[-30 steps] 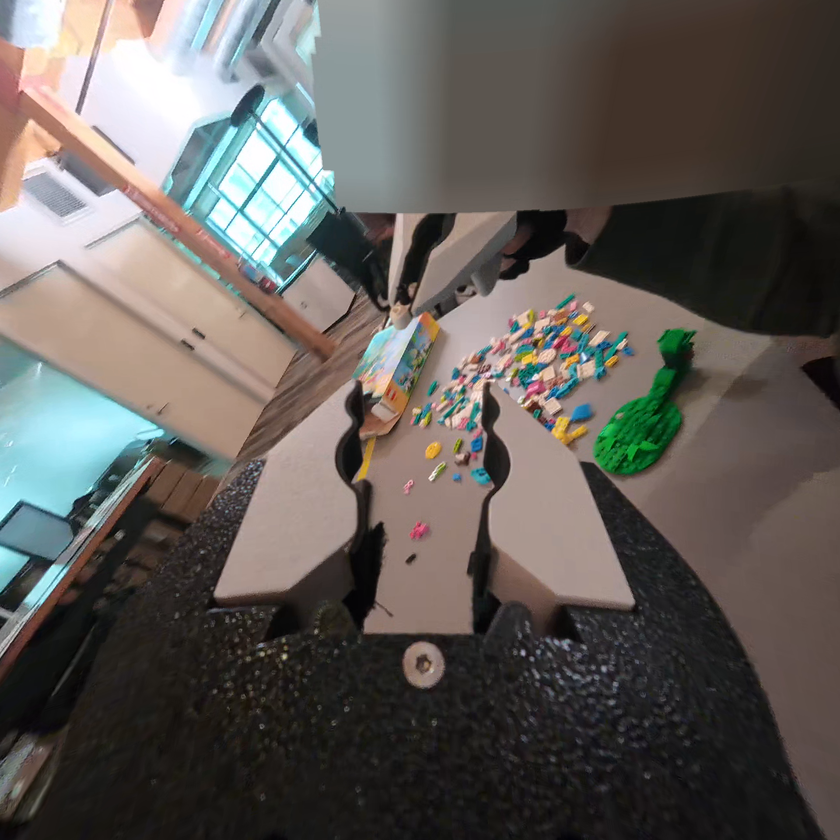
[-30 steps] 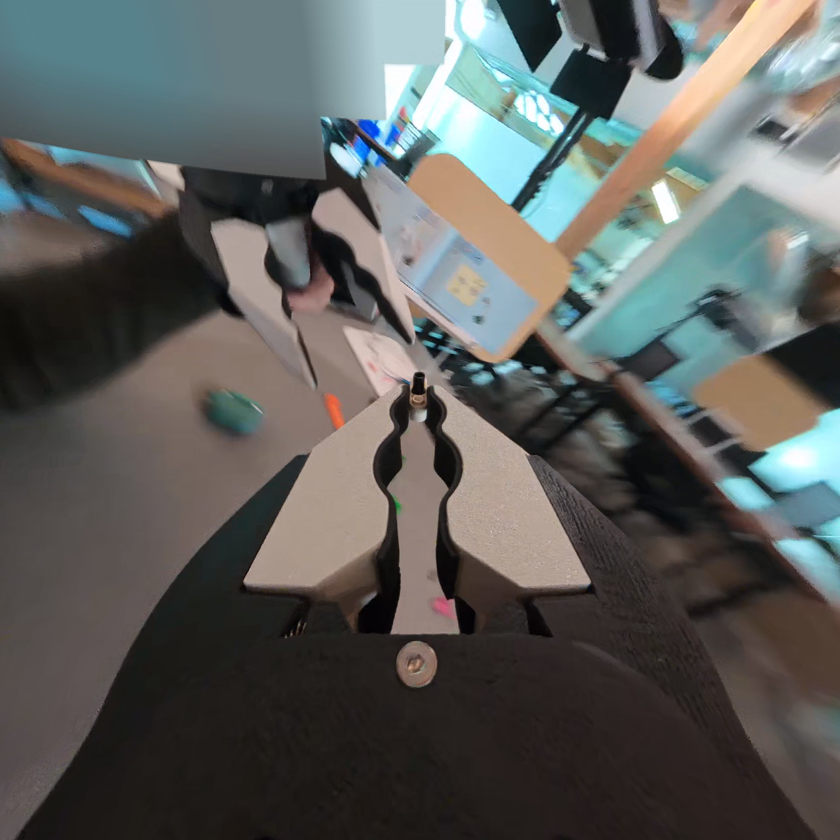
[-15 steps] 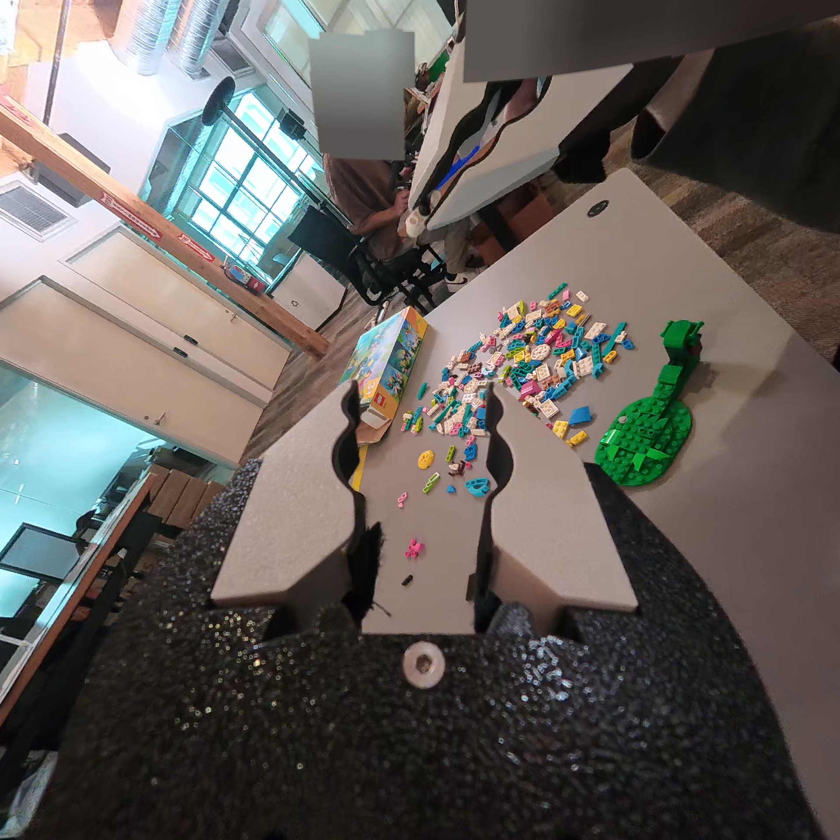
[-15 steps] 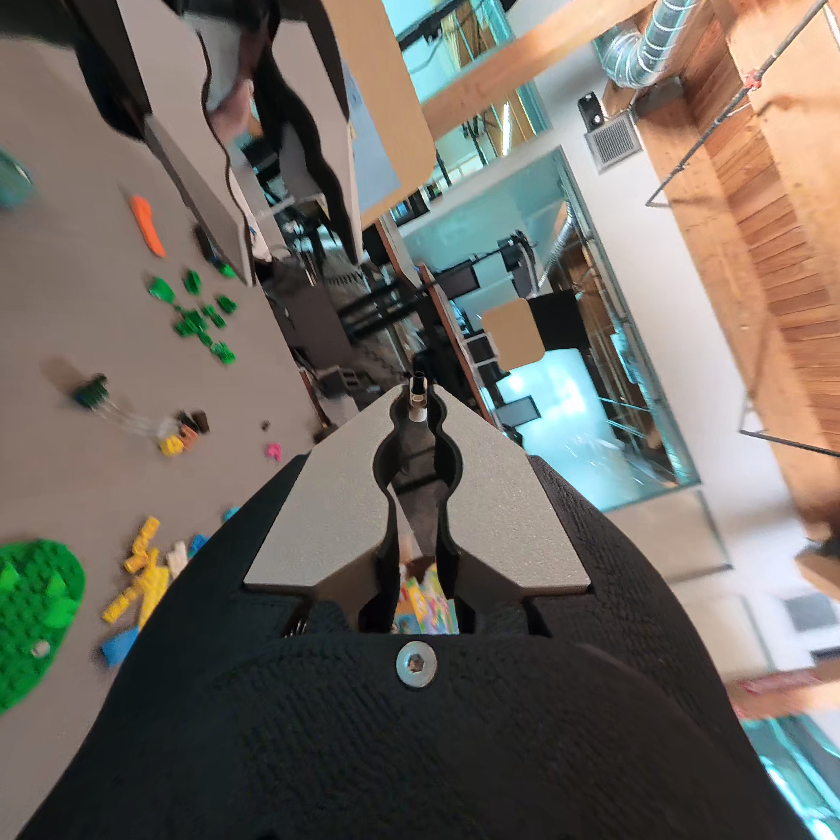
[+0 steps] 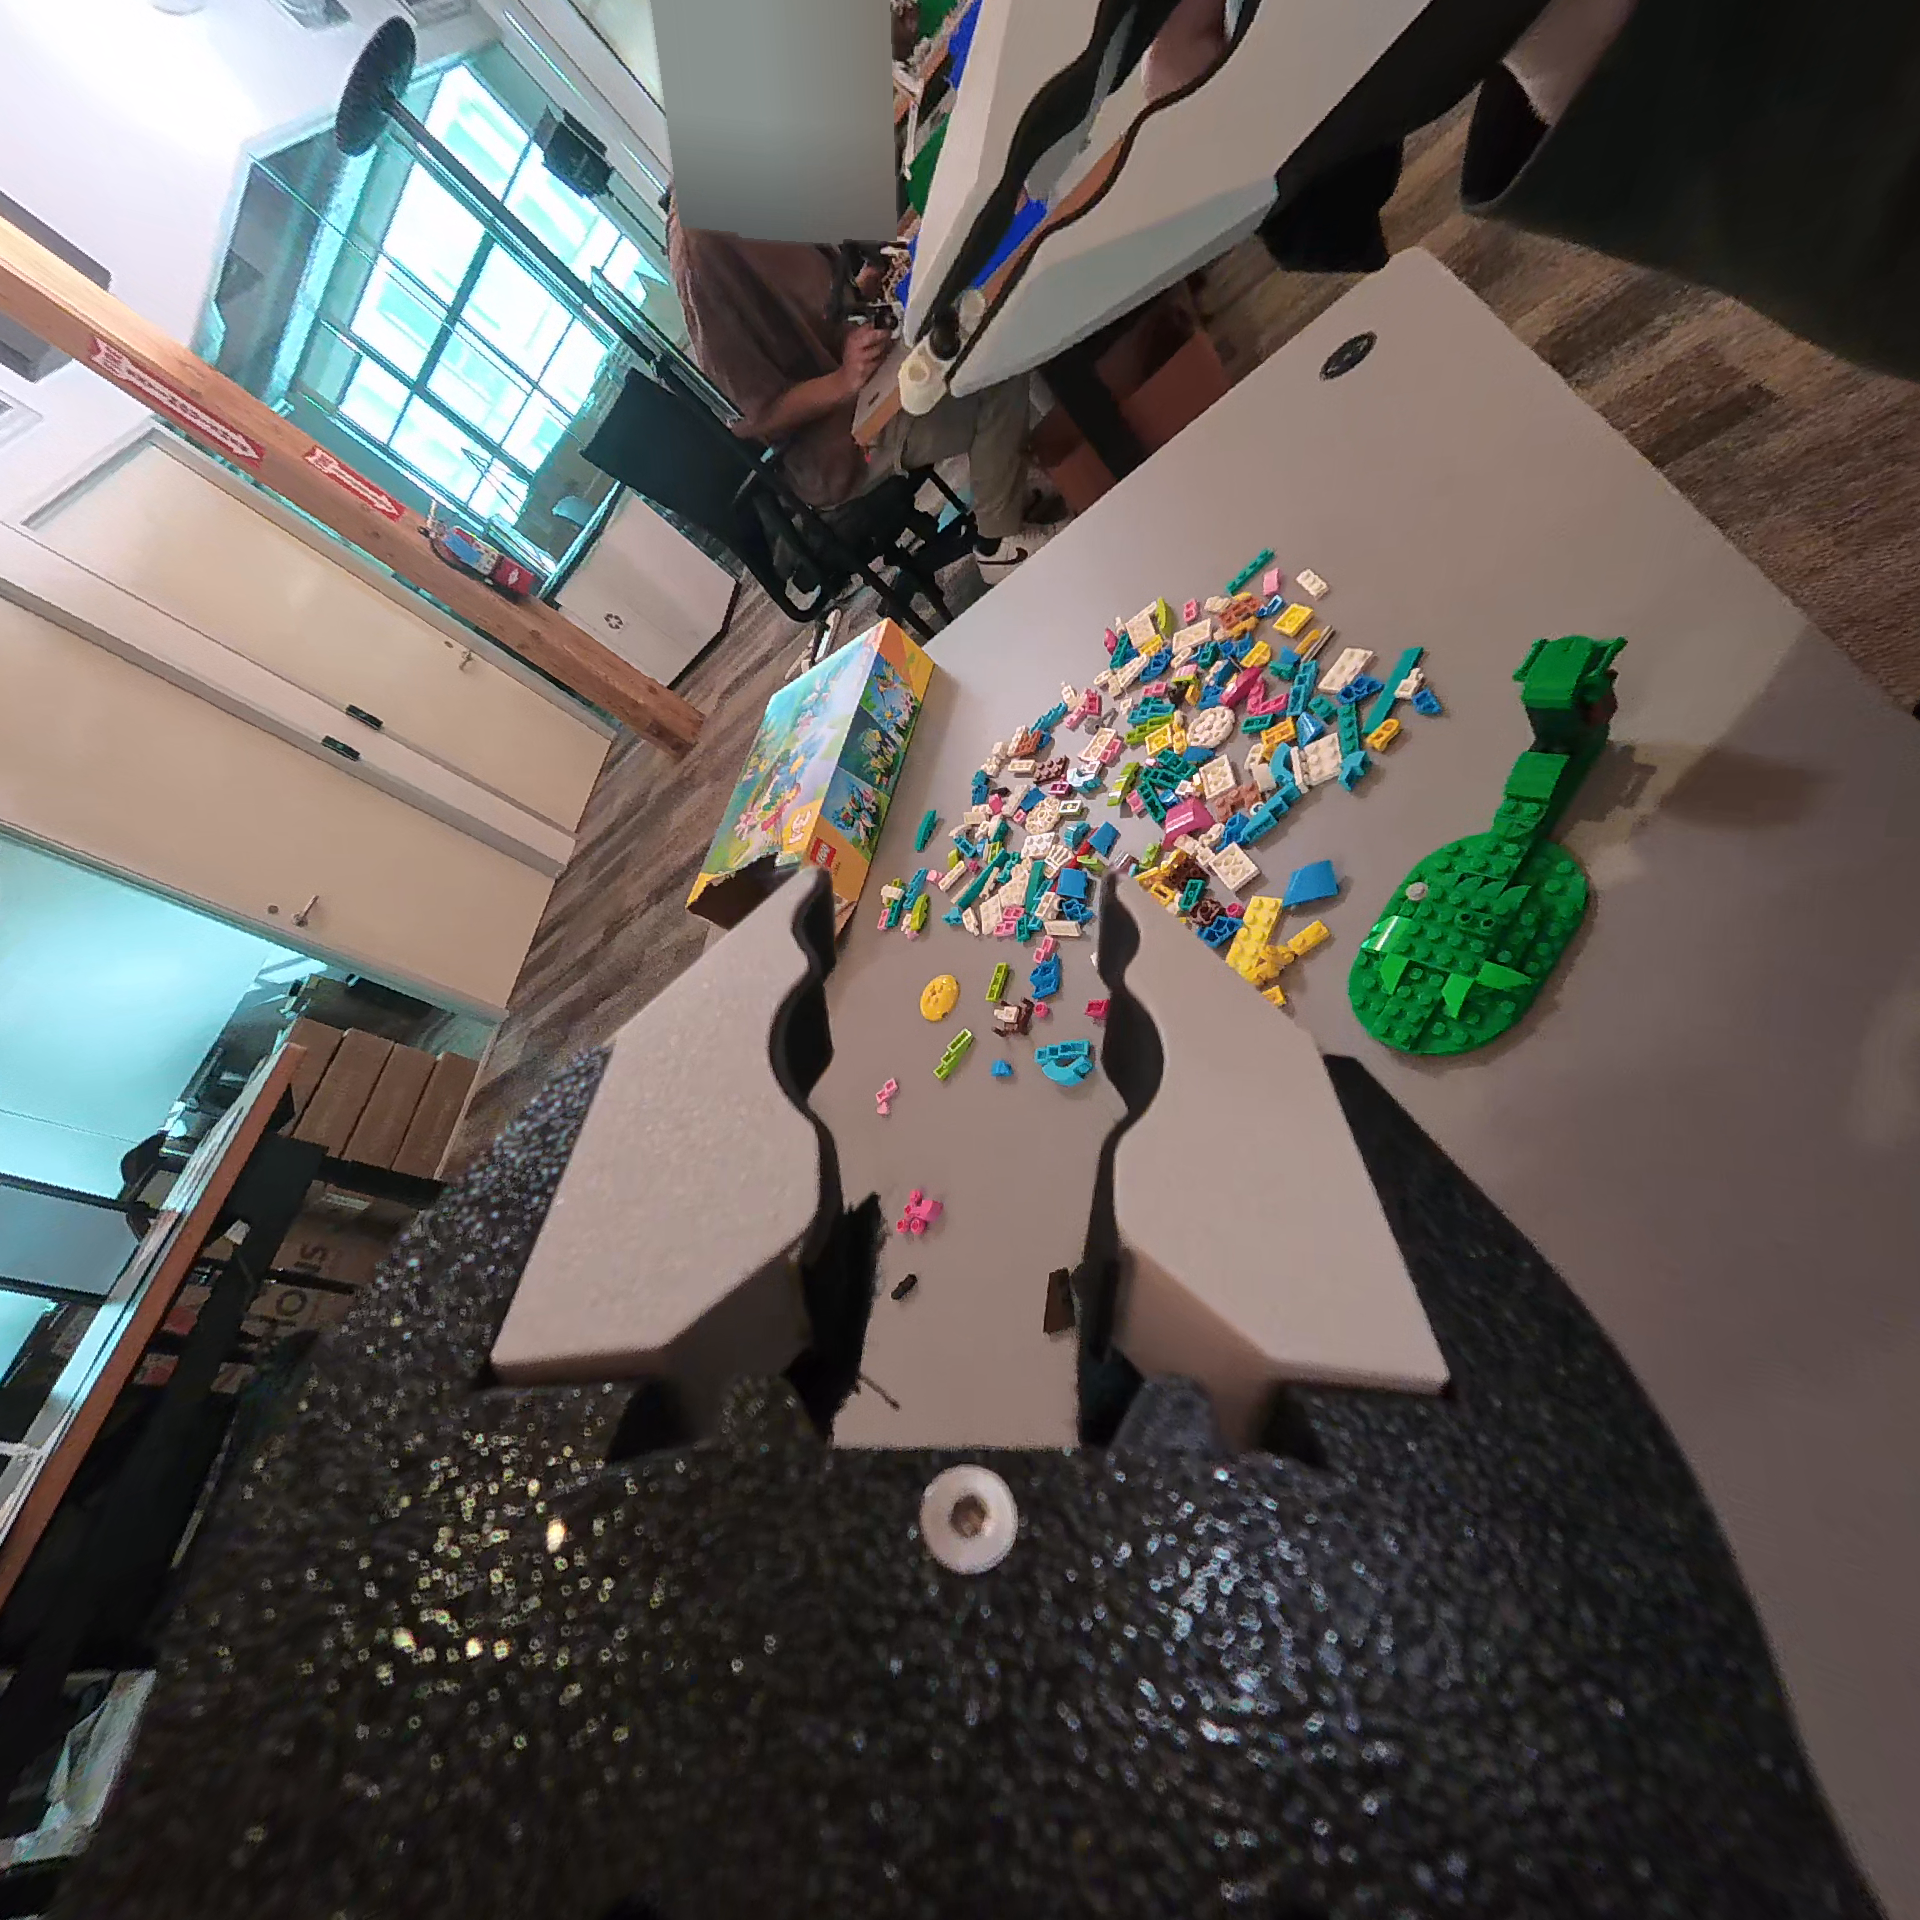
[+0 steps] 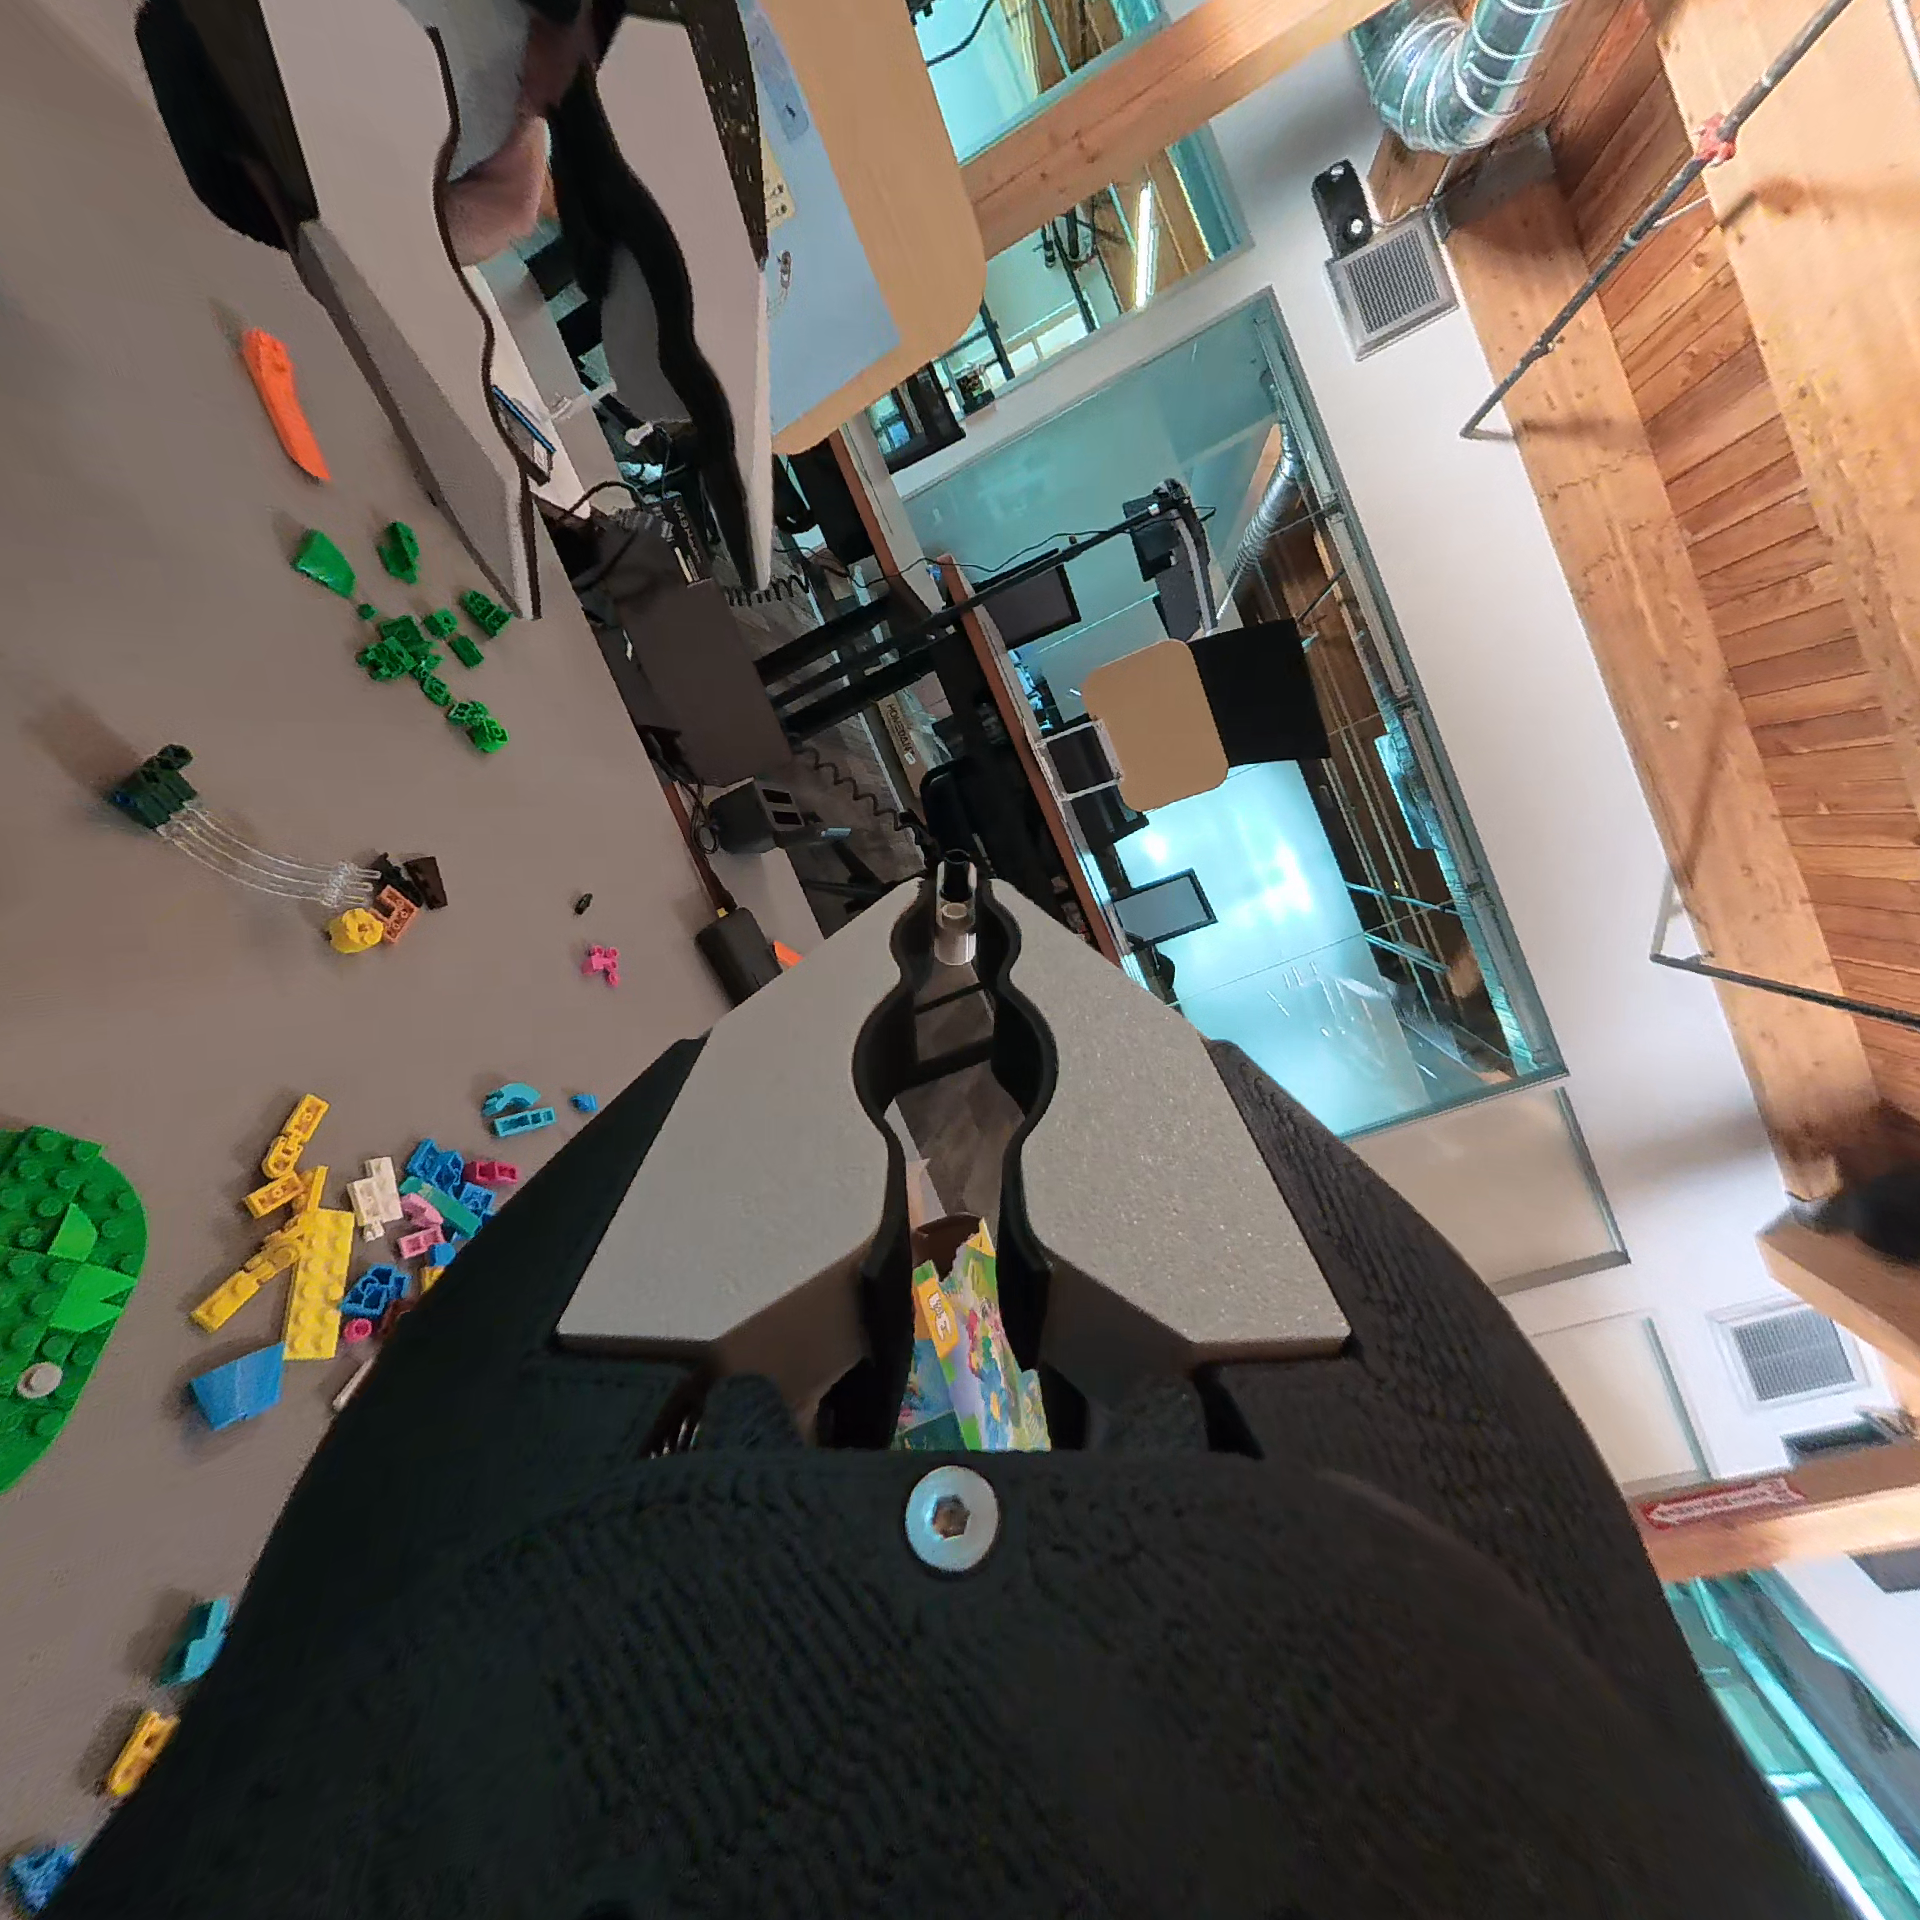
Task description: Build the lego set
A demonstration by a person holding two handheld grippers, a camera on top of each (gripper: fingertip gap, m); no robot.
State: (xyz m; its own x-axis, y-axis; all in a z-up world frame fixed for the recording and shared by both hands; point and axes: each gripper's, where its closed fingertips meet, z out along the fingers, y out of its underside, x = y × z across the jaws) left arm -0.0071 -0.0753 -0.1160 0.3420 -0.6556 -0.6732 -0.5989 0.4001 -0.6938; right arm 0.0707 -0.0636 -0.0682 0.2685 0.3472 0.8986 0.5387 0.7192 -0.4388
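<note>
My left gripper (image 5: 964, 902) is open and empty, held above the grey table (image 5: 1455, 540) just short of a pile of loose coloured lego pieces (image 5: 1174, 790). A green lego build (image 5: 1475, 935) with a raised stem lies right of the pile. My right gripper (image 6: 951, 891) is shut on a small white round piece (image 6: 952, 920) with a dark tip, held high off the table. It also shows at the top of the left wrist view (image 5: 940, 364). The green build's plate (image 6: 52, 1278) shows at the left edge of the right wrist view.
The lego box (image 5: 821, 779) lies at the table's far left edge. Green bits (image 6: 426, 644), an orange piece (image 6: 281, 405), a clear-stalk assembly (image 6: 249, 857) and yellow bricks (image 6: 291, 1268) lie scattered. A person (image 5: 821, 395) sits at a table beyond. Spacing between my two grippers at the tips: around 10 cm. It is some 20 cm from my left tips to the green build's plate (image 6: 52, 1278). The left camera catches it too, in the left wrist view (image 5: 1403, 947).
My right gripper has lifted and swung up away from the table, still holding the small white piece. My left gripper stays open and has barely moved.
</note>
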